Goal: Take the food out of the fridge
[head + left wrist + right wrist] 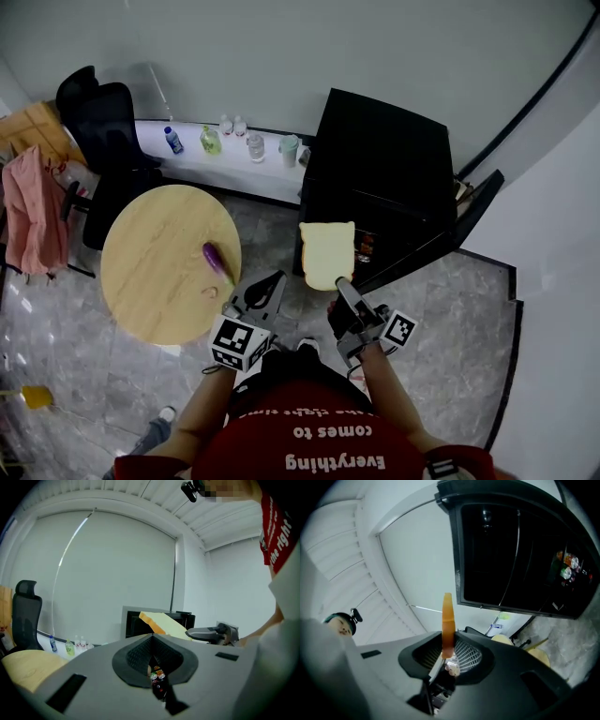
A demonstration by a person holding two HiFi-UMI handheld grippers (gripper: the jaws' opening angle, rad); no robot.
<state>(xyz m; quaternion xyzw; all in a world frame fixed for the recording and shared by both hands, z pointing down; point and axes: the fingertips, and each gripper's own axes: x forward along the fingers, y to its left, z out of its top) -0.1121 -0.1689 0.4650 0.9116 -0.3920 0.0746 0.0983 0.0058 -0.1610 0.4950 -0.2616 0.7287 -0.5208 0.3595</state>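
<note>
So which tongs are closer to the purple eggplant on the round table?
Left. The left tongs are just right of the eggplant, off the table's edge. The right tongs are farther right, holding the bread slice by the black fridge.

I read tabletop (155, 272) as pale matt wood; fridge (384, 169) black, smooth casing; floor (455, 319) glossy grey stone tile; bread slice (327, 253) matt, spongy; pink cloth (33, 220), left of frame.
</note>
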